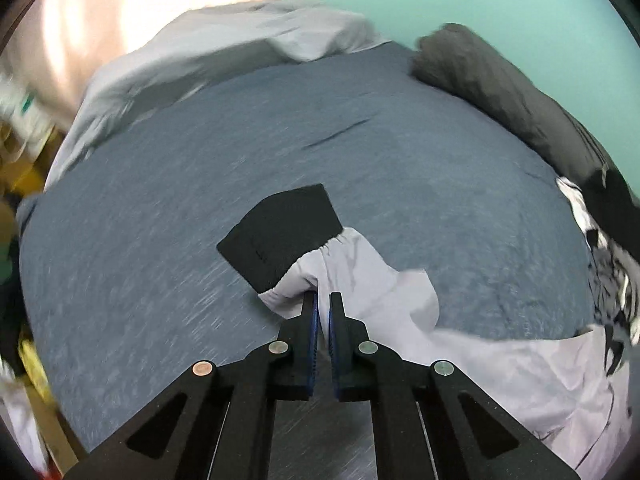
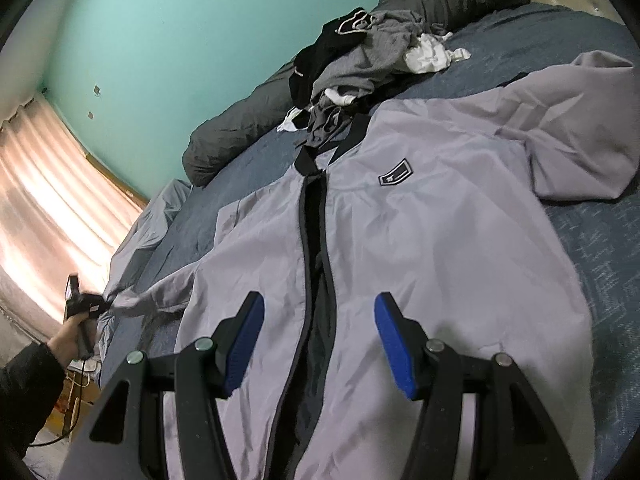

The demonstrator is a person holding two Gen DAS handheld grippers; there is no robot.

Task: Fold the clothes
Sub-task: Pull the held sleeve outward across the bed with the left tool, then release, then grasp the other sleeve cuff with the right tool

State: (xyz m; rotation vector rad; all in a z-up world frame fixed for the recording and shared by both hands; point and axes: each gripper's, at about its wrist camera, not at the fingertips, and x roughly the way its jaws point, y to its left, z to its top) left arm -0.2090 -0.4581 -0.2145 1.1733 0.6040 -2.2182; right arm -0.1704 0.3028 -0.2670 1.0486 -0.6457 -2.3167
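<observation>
Nearest to me, the blue pads of my left gripper (image 1: 324, 300) are pinched almost together on the end of the grey jacket's sleeve (image 1: 344, 268), just behind its black cuff (image 1: 280, 236), which lies flat on the blue bedspread (image 1: 280, 128). My right gripper (image 2: 319, 306) hangs with its fingers spread wide, holding nothing, above the lower front of the grey jacket (image 2: 420, 240), one pad to each side of the black zip (image 2: 316, 216).

Only the right view shows the jacket whole: spread front-up on the bedspread, far sleeve folded in over the shoulder, a small dark badge (image 2: 395, 177) on the chest. It also shows my left hand (image 2: 74, 336) out at the bed's edge, gripping the tool's handle, dark sleeve at the wrist, with the jacket sleeve stretched taut to it. Beyond the collar lies a heap of dark and white clothes (image 2: 360, 52), then a grey bolster (image 2: 248, 120) against the green wall (image 2: 180, 20).
</observation>
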